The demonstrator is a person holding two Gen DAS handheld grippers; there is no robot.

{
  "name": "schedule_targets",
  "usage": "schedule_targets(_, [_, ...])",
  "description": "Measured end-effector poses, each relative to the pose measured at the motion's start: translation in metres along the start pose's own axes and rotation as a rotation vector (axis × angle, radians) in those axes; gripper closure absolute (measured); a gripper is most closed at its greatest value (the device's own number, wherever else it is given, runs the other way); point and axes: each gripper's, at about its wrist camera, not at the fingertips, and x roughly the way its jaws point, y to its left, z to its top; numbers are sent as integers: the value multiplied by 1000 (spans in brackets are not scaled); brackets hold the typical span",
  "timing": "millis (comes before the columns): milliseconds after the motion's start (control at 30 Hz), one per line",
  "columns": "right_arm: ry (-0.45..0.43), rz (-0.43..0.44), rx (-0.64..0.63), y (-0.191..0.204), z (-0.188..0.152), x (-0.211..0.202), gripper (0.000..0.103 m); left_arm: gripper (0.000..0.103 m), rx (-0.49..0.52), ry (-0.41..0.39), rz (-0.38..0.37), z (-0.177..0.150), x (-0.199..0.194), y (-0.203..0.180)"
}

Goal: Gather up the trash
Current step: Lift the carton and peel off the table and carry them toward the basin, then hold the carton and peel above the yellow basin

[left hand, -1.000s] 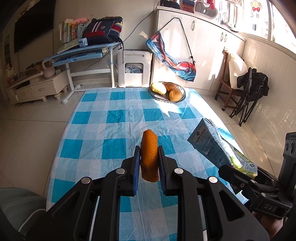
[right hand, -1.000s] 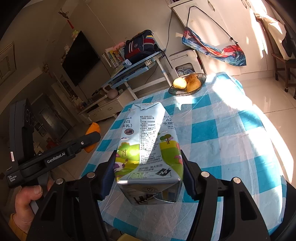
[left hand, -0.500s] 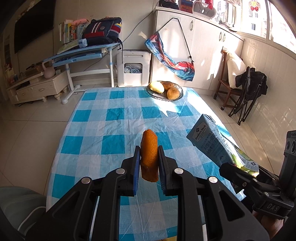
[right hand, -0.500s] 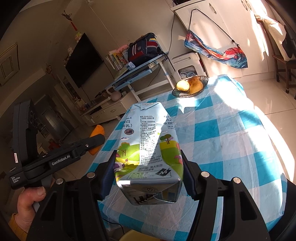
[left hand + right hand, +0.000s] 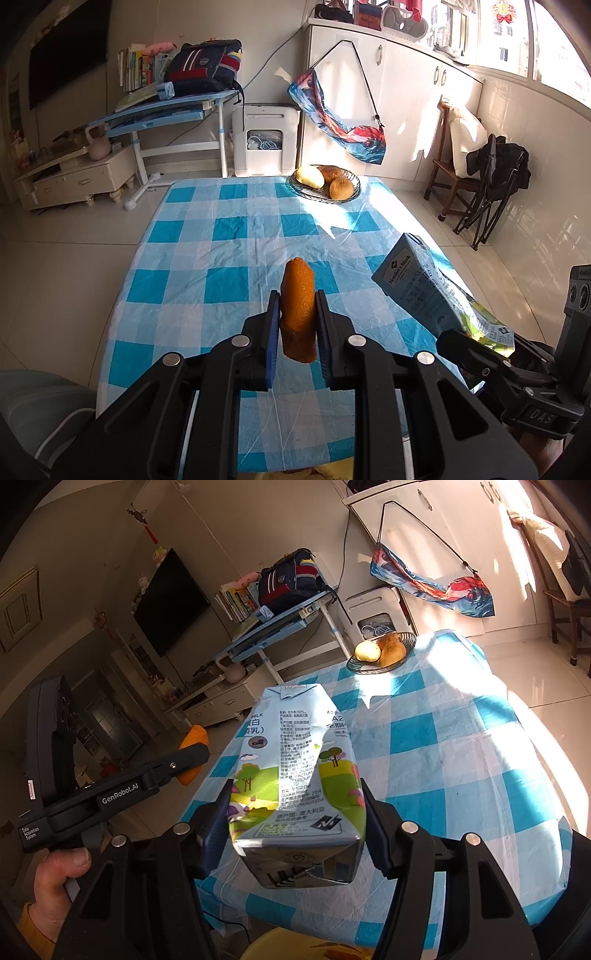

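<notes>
Probably a home living room: wall television, child's study desk, checked-cloth dining table

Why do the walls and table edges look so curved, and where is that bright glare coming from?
Both views come through fisheye lenses, which bow straight lines near the rims. In the left wrist view, sunlight from the window at right whitens the far corner of the checked tablecloth by the fruit bowl. In the right wrist view, the milk carton carries a sunlit band, while the room at left stays dim.
</notes>
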Motion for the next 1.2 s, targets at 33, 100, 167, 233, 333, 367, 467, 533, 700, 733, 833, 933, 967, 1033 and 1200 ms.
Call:
schedule_targets(33, [-1,0,0,0,0,-1,42,85,0,-1,0,2,-1,0])
schedule_targets(100, [-3,0,-1,2,-2,-4,42,85,0,-3,1,1,-4,0])
schedule_targets(167, [-4,1,-1,2,-3,-6,42,85,0,-5,1,0,-7,0])
schedule_targets(233, [-4,1,-2,2,-3,-6,42,85,0,-6,1,0,-7,0])
schedule_targets(333, [-3,1,-2,2,-3,-6,42,85,0,-5,1,0,-7,0])
schedule_targets(367, [-2,1,-2,2,-3,-6,42,85,0,-5,1,0,-7,0])
schedule_targets(467, [-1,3,-4,4,-4,-9,42,85,1,-5,1,0,-7,0])
schedule_targets(533, [-1,4,-7,6,-5,-11,42,85,0,-5,1,0,-7,0])
schedule_targets(700, [0,5,-8,8,-7,-14,42,85,1,-5,1,-1,-8,-1])
schedule_targets(733, [-1,5,-8,8,-8,-14,42,85,1,-5,1,-1,-7,-1])
schedule_targets(833, [-1,5,-9,8,-8,-14,42,85,3,-6,1,-2,-10,0])
schedule_targets(933, [-1,4,-9,8,-8,-14,42,85,3,-7,1,-2,-11,0])
schedule_targets(967, [-1,4,-9,8,-8,-15,42,85,3,-7,0,-2,-12,0])
schedule_targets(1033, [0,4,-8,8,-8,-14,42,85,2,-7,1,-2,-11,-1])
schedule_targets(1200, [0,4,-9,8,-9,-15,42,85,3,-6,1,-3,-11,-1])
